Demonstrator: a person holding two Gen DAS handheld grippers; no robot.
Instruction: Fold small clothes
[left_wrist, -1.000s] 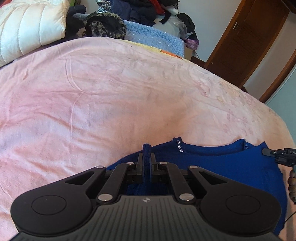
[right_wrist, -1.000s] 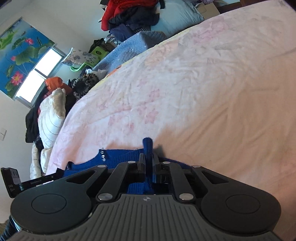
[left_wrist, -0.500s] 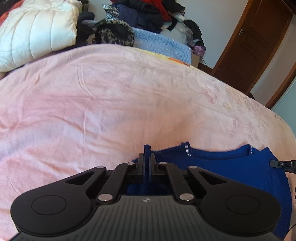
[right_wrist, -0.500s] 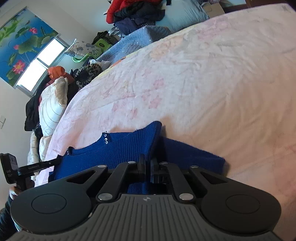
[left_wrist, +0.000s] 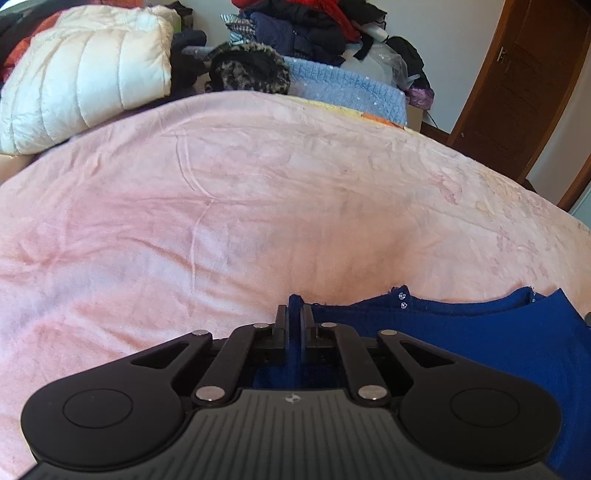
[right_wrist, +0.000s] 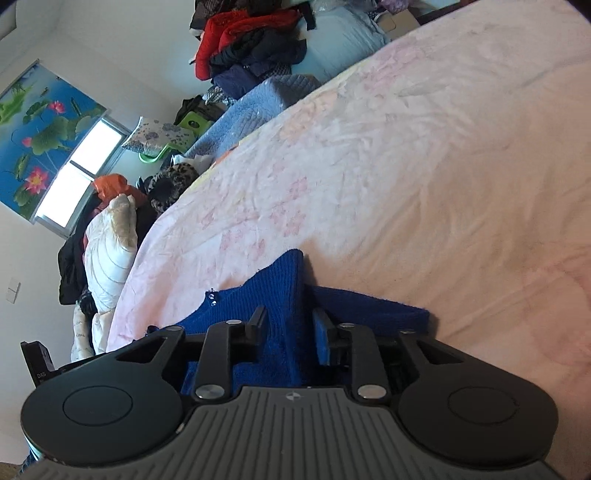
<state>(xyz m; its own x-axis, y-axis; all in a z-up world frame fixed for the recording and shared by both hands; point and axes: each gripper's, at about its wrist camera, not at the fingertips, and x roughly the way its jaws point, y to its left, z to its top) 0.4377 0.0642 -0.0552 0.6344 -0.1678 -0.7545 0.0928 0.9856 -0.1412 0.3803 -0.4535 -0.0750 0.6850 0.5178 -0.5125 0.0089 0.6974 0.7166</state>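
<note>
The small royal-blue knitted garment (left_wrist: 461, 332) lies flat on the pink floral bedspread (left_wrist: 258, 206), its long axis running sideways between the two tools, neckline edge with tiny sequins facing away. The left hand-held gripper (left_wrist: 294, 314) is pressed together, pinching a raised fold of the blue knit at the garment's left end. The right hand-held gripper (right_wrist: 290, 325) is spread, its jaws standing either side of an upstanding ridge of the same knit without gripping it. The left one alone has a hold, so any coming fold likely carries from that end rightward across the cloth.
</note>
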